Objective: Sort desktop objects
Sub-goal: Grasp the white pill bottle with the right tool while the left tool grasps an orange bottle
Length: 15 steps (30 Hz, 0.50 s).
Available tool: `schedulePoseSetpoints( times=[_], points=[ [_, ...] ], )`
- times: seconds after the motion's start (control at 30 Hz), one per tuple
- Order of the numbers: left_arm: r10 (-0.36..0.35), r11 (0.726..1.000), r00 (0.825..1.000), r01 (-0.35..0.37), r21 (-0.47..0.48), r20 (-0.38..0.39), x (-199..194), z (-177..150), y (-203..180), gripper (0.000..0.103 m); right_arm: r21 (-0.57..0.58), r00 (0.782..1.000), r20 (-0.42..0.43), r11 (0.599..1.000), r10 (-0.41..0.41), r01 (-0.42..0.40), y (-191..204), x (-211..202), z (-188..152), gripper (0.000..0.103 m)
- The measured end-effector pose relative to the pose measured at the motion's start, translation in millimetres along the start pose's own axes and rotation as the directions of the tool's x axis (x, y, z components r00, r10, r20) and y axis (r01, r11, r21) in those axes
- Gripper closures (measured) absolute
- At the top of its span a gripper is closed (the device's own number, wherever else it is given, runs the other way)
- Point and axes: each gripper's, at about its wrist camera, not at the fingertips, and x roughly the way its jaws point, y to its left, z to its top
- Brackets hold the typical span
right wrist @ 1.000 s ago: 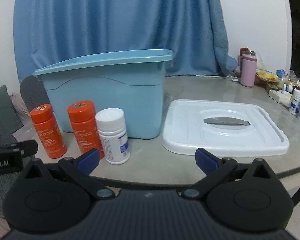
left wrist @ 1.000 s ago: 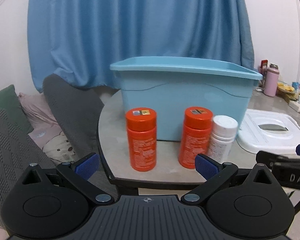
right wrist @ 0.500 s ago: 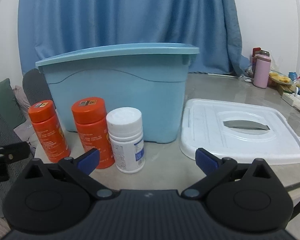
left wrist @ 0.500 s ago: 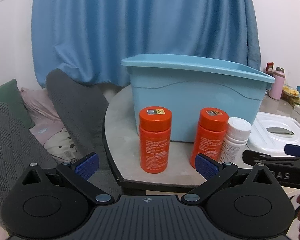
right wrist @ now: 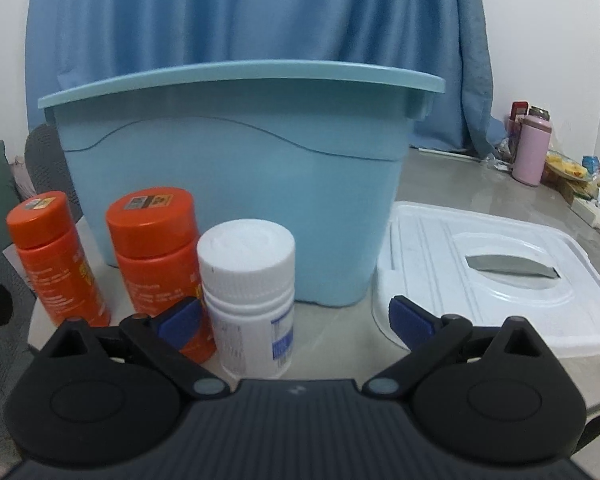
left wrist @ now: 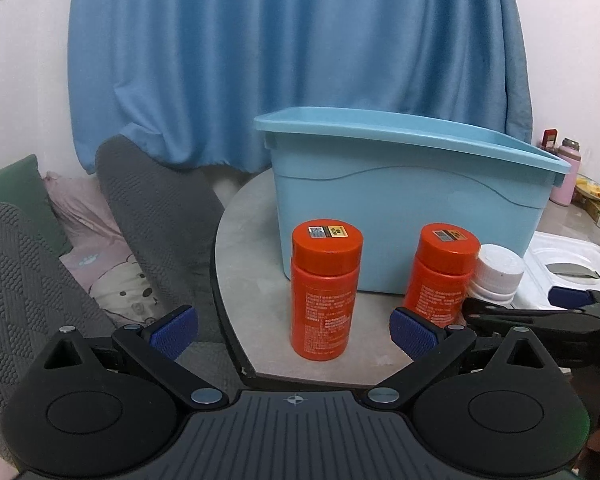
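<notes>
My left gripper (left wrist: 294, 328) has its jaws spread wide, lined up on the lone orange bottle (left wrist: 325, 295) at centre frame. My right gripper (right wrist: 294, 316), jaws also spread, frames the white pill bottle (right wrist: 249, 296) lower centre. All three bottles stand on the bench (left wrist: 252, 280) before the lidless blue bin (right wrist: 236, 168), presumably their destination.

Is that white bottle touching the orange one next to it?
Cannot tell. In the right wrist view the white bottle overlaps the nearer orange bottle, showing neither gap nor contact.
</notes>
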Motion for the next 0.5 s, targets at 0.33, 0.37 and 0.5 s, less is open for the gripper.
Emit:
schedulePoseSetpoints(
  times=[0.33,0.37,0.5],
  points=[
    [0.010,1.000,1.000,-0.010,0.003,-0.002,6.2,0.3,-3.8,0.000,0.018,1.000,-0.016,1.000,0.019,-0.019,1.8,19.7,0.7,0.018],
    [0.010,1.000,1.000,-0.010,0.004,-0.003,6.8,0.8,-4.3,0.000,0.024,0.999,-0.021,0.999,0.049,-0.049,0.7,20.6,0.4,0.033],
    [0.011,1.000,1.000,-0.011,0.011,-0.003,6.6,2.0,-5.7,0.000,0.013,0.993,-0.034,0.994,0.113,-0.113,0.1,18.0,0.5,0.055]
  ],
)
